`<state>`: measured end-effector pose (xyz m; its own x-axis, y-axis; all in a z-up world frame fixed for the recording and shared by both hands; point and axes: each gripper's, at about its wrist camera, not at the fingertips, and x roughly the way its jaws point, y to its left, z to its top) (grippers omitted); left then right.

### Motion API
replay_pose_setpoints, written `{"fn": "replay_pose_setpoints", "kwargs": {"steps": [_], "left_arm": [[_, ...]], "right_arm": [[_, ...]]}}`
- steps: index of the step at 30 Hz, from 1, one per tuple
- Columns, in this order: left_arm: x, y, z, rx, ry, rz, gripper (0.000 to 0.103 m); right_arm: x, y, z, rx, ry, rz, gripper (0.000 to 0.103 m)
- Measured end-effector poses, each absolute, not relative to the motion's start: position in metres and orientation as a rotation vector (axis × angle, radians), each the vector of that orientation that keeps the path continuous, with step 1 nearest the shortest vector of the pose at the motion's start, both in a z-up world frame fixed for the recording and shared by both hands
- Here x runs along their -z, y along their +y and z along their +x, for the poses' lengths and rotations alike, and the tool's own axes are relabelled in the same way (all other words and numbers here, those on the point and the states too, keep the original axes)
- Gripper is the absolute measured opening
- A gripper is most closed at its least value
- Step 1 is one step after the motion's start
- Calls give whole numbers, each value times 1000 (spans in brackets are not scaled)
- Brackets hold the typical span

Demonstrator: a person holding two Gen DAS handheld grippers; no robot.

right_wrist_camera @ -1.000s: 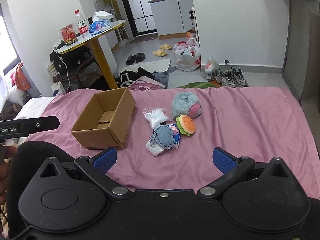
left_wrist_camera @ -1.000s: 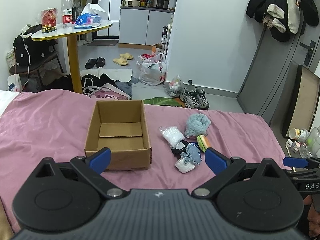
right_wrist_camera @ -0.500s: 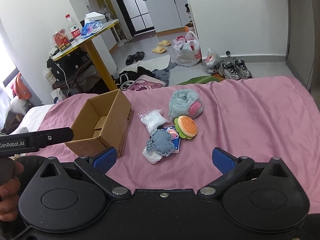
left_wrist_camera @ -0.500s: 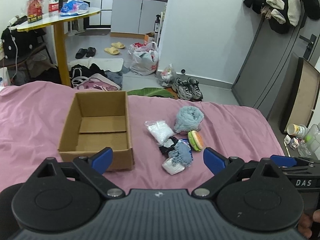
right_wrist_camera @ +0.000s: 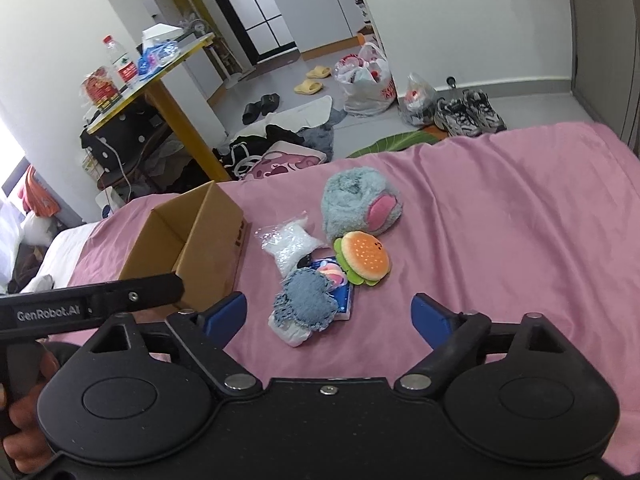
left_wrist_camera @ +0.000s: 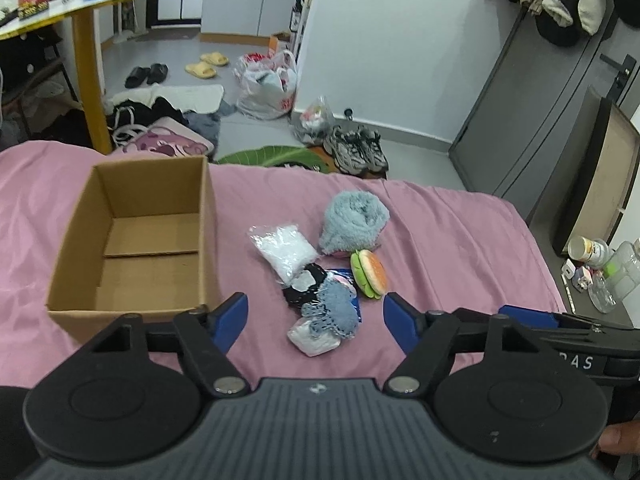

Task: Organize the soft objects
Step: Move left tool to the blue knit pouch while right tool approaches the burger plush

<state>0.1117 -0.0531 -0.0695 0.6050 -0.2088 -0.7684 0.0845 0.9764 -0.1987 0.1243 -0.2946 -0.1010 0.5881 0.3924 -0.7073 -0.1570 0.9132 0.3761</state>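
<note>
An open cardboard box (left_wrist_camera: pixel 140 240) (right_wrist_camera: pixel 200 240) stands empty on the pink bedspread (left_wrist_camera: pixel 440 240) (right_wrist_camera: pixel 500 220). Right of it lies a pile of soft things: a fluffy blue-grey plush (left_wrist_camera: pixel 354 222) (right_wrist_camera: pixel 358 202), a burger plush (left_wrist_camera: pixel 370 274) (right_wrist_camera: pixel 366 258), a clear bag of white filling (left_wrist_camera: pixel 286 250) (right_wrist_camera: pixel 290 242), a blue lacy cloth (left_wrist_camera: pixel 334 312) (right_wrist_camera: pixel 306 306) on a white pouch (left_wrist_camera: pixel 312 338) (right_wrist_camera: pixel 290 330), and a black piece (left_wrist_camera: pixel 300 292). My left gripper (left_wrist_camera: pixel 316 316) is open, just short of the pile. My right gripper (right_wrist_camera: pixel 330 316) is open too, holding nothing.
Beyond the bed's far edge the floor holds sneakers (left_wrist_camera: pixel 356 152), plastic bags (left_wrist_camera: pixel 268 88), slippers (left_wrist_camera: pixel 208 66) and heaped clothes (left_wrist_camera: pixel 160 128). A yellow-legged table (left_wrist_camera: pixel 86 60) stands at left. Jars and bottles (left_wrist_camera: pixel 600 264) sit beside the bed at right. A hand (right_wrist_camera: pixel 20 412) grips the left tool.
Both grippers have moved forward and lower toward the pile, which now looks larger and closer. The left view has swung right, so the box sits further left. The fingers have stayed open.
</note>
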Motion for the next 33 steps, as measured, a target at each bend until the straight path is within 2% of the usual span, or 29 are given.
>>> {"fn": "replay_pose_setpoints", "kwargs": {"steps": [7, 11, 15, 25, 27, 29, 33], "left_arm": [[95, -68, 140, 185, 978, -150, 65], [109, -77, 156, 184, 1014, -144, 65], [122, -82, 170, 185, 1062, -135, 65], [164, -96, 204, 172, 1179, -100, 60], [170, -98, 209, 168, 1204, -90, 53], [176, -97, 214, 167, 1229, -105, 40], [179, -94, 219, 162, 1250, -113, 29]], "right_arm": [[122, -303, 139, -321, 939, 351, 74], [131, -307, 148, -326, 963, 371, 73], [144, -311, 160, -323, 1001, 405, 66], [169, -319, 188, -305, 1083, 465, 65], [173, -319, 194, -306, 1092, 472, 65], [177, -319, 199, -305, 1103, 479, 65], [184, -317, 209, -313, 1125, 489, 65]]}}
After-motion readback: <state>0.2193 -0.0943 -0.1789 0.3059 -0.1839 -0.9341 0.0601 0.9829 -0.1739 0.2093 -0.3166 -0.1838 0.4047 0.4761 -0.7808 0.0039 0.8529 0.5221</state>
